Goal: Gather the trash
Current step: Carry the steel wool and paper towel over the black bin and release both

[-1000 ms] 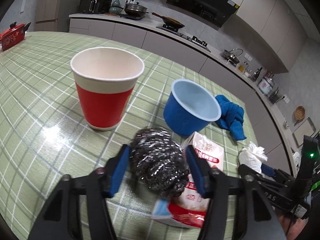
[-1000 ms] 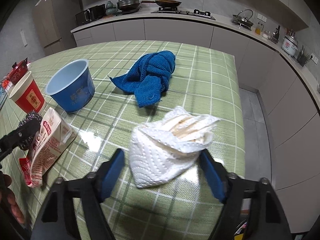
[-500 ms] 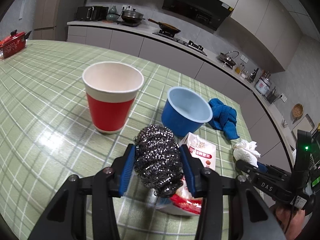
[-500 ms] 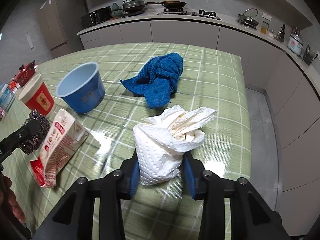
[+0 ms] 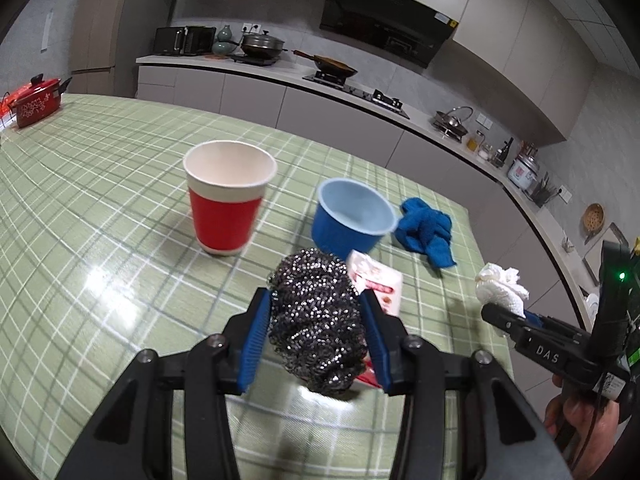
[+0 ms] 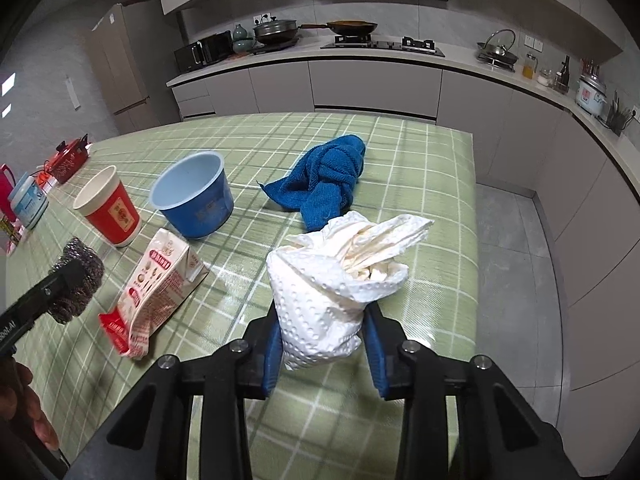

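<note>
The left gripper [image 5: 316, 328] has its jaws clamped on a steel-wool scourer [image 5: 318, 320], the blue pads pressing into both sides of the ball, which sits lifted off the green checked table [image 5: 100, 240]. Just beyond the jaws and partly hidden behind the scourer lies a flattened red-and-white carton [image 5: 378, 282]. Farther out ahead of the jaws stands an upright blue bowl [image 5: 352, 216], and ahead to their left an upright red paper cup [image 5: 228, 200], open mouth up. A knotted blue cloth [image 5: 428, 232] lies beyond the bowl, to the right of the jaws.

The right gripper [image 6: 322, 344] has its jaws closed tight on a crumpled white paper towel [image 6: 332, 280], squeezing its lower end while the loose folds fan out above and past the pads. The blue cloth [image 6: 328, 178] lies on the table directly ahead of these jaws, near the towel's tip. To the left of the jaws lies the carton [image 6: 158, 292] on its side, with the blue bowl [image 6: 194, 196] and red cup [image 6: 108, 208] beyond it. At the far left edge, the left gripper's finger appears with the scourer [image 6: 78, 280] in its grip, and part of a hand [image 6: 24, 404] shows below it.
</note>
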